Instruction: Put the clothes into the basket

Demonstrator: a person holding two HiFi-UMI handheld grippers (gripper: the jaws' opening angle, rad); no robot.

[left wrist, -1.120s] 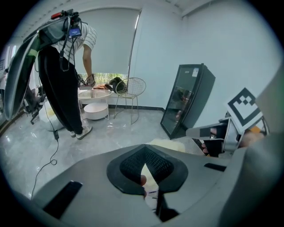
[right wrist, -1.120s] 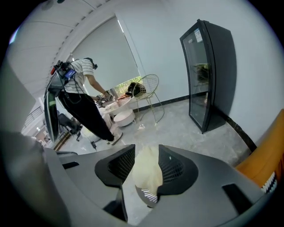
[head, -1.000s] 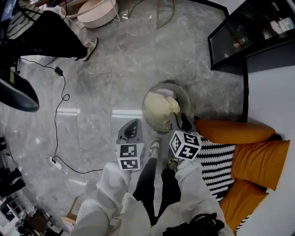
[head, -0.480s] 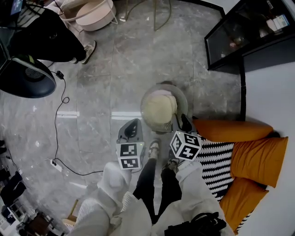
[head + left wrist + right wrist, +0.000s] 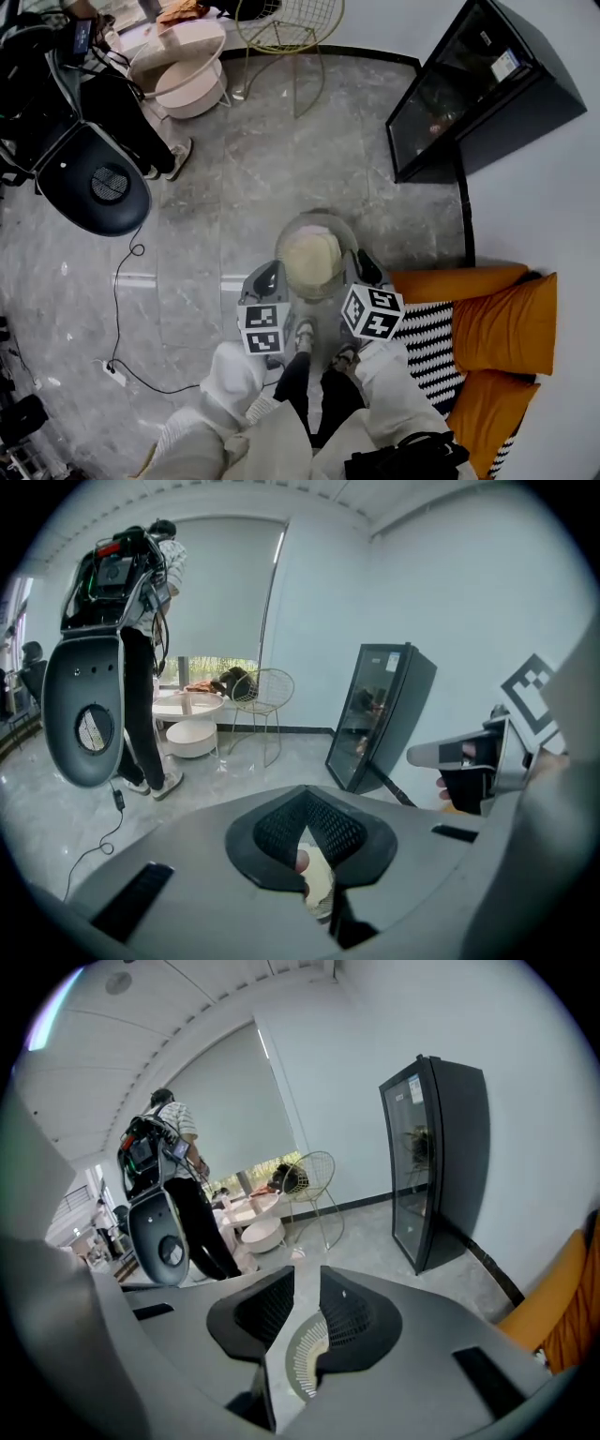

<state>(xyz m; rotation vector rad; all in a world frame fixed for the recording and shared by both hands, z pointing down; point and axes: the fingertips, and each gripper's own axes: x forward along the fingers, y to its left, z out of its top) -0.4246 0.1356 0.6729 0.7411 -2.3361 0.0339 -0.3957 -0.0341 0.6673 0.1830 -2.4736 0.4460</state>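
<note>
Head view — saw cream clothes (image 5: 312, 261) lying inside the basket (image 5: 279, 246). Held left gripper (image 5: 271, 273) near the basket, jaws shut on nothing; right gripper (image 5: 365, 269) near it too — jaws narrow, just closing, empty.

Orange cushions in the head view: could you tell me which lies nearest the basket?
The long upper cushion, reaching toward the basket; the other two lie farther right.

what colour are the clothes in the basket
Pale cream; the clothes show best in the head view, down in the basket.
</note>
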